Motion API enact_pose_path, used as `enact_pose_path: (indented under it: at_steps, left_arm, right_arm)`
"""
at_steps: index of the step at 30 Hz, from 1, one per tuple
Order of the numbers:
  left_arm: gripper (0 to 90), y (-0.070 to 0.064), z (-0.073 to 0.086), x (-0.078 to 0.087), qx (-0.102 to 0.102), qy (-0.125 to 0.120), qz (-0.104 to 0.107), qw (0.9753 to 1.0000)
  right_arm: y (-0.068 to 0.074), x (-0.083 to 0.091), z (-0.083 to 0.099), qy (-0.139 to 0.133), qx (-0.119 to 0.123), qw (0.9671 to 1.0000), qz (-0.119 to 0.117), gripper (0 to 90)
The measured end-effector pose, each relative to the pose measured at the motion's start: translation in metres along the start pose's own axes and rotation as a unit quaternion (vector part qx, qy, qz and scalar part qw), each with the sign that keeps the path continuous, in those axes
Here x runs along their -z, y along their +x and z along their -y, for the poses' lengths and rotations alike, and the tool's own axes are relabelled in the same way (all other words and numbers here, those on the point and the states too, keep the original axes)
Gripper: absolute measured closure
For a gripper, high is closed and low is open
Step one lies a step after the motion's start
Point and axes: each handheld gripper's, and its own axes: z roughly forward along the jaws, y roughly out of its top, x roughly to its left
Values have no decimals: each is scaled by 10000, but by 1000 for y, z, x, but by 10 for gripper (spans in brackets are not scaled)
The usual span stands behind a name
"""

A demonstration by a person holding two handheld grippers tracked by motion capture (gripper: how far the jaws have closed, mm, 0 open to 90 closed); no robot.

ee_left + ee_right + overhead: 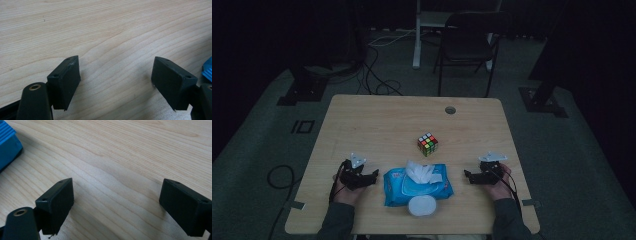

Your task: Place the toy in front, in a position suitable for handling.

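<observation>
Both grippers sit with jaws spread wide and nothing between them, so we're basically at the ready pose. The blue wipes pack [417, 186] lies on the table between them: just inward of our left gripper [373, 176], and a bit farther inward of our right gripper [468, 175], so the left one looks nearer to us. Its long axis runs side to side, pointing from one gripper toward the other, with a white wipe [421, 172] poking up from the top and a round white lid [421, 205] at its near edge.

A Rubik's cube [427, 144] sits beyond the pack, apart from it. The wooden table [377, 120] is pale and otherwise bare. The room is really dim, with a chair [466, 42] and cables past the far edge.
</observation>
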Motion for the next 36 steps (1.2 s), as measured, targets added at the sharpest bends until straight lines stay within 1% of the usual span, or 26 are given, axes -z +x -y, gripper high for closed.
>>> enact_pose_path:
  at_steps: [9, 12, 13, 14, 16, 17, 18, 19, 21, 23, 24, 25, 29, 30, 33, 36]
  left_arm:
    - [241, -1, 0, 0, 30, 7, -25, 10000]
    - [241, -1, 0, 0, 27, 4, -26, 10000]
    - [241, -1, 0, 0, 28, 5, -25, 10000]
    - [249, -1, 0, 1, 36, 4, -28, 10000]
    - [311, -2, 0, 2, 21, -3, -12, 10000]
    - [311, -3, 1, 3, 2, -2, 5, 10000]
    - [340, -4, 1, 4, -22, -17, 56, 10000]
    - [350, -6, 2, 5, -21, -9, 149, 9999]
    - [354, -8, 2, 8, -43, -28, 237, 9997]
    - [354, -8, 2, 8, -43, -28, 237, 9997]
    - [353, -11, 1, 14, -98, -113, 365, 9992]
    - [353, -11, 0, 16, -112, -143, 411, 9990]
    - [353, -13, -2, 23, -81, -212, 484, 9986]
    - [353, -16, -3, 27, -131, -227, 505, 9984]
    - [355, -19, -4, 32, -163, -250, 523, 9982]
    - [378, -25, -5, 42, -229, -267, 563, 9978]
  right_arm:
    - [0, 1, 1, -14, 1, 10000, 3, 131]
    - [0, 1, 1, -11, 7, 10000, -14, 128]
    - [0, 1, 1, 0, 42, 10000, -44, 120]
    - [0, 1, 1, 4, 52, 10000, -54, 119]
    - [0, 1, 1, 1, 73, 10000, -66, 119]
    - [0, 1, 1, 1, 73, 10000, -66, 119]
    - [0, 2, 2, 1, 74, 9999, -70, 119]
    - [0, 2, 2, 1, 74, 9999, -71, 119]
    - [0, 2, 2, 2, 76, 9999, -71, 119]
    - [0, 2, 2, 2, 76, 9999, -71, 119]
    - [0, 2, 2, 3, 74, 9999, -70, 120]
    - [0, 2, 2, 2, 75, 9999, -70, 120]
    - [1, 2, 2, 3, 68, 10000, -66, 120]
    - [1, 2, 2, 6, 56, 10000, -64, 120]
    - [1, 2, 2, 5, 58, 10000, -64, 120]
    - [1, 2, 2, 6, 57, 10000, -64, 120]
